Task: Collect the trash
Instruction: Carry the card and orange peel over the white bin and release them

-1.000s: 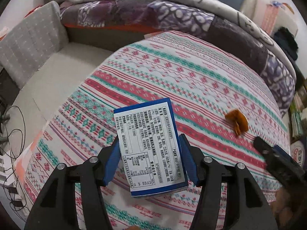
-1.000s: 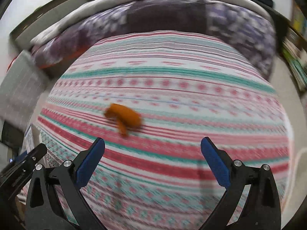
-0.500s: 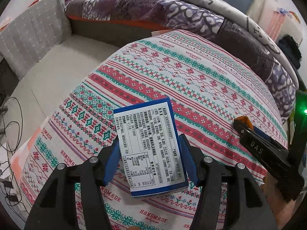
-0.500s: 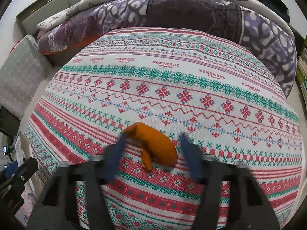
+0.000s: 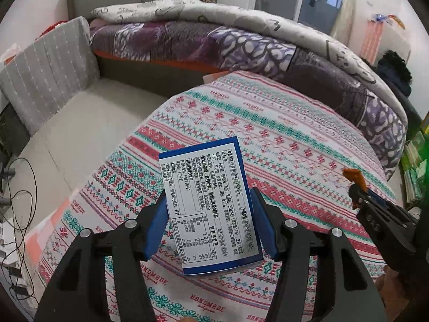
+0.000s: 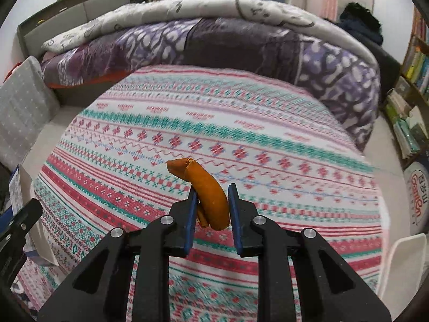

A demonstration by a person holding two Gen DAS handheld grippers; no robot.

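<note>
My left gripper (image 5: 207, 214) is shut on a blue and white carton (image 5: 207, 204) with printed text, held above the patterned bedspread (image 5: 281, 139). My right gripper (image 6: 211, 206) is shut on an orange peel (image 6: 206, 187), lifted off the bedspread (image 6: 214, 123). In the left wrist view the right gripper (image 5: 360, 190) shows at the right edge with the orange peel (image 5: 352, 174) sticking out of it. In the right wrist view the carton's edge (image 6: 16, 185) shows at the far left.
A rolled purple and grey quilt (image 5: 241, 45) lies along the far side of the bed. A grey cushion (image 5: 45, 77) leans at the left by the floor, with cables (image 5: 16, 204) below. Bookshelves (image 6: 407, 102) stand to the right.
My right gripper moved in over the orange peel, closed on it and lifted it off the bedspread. My left gripper kept its hold on the carton and drew back a little.
</note>
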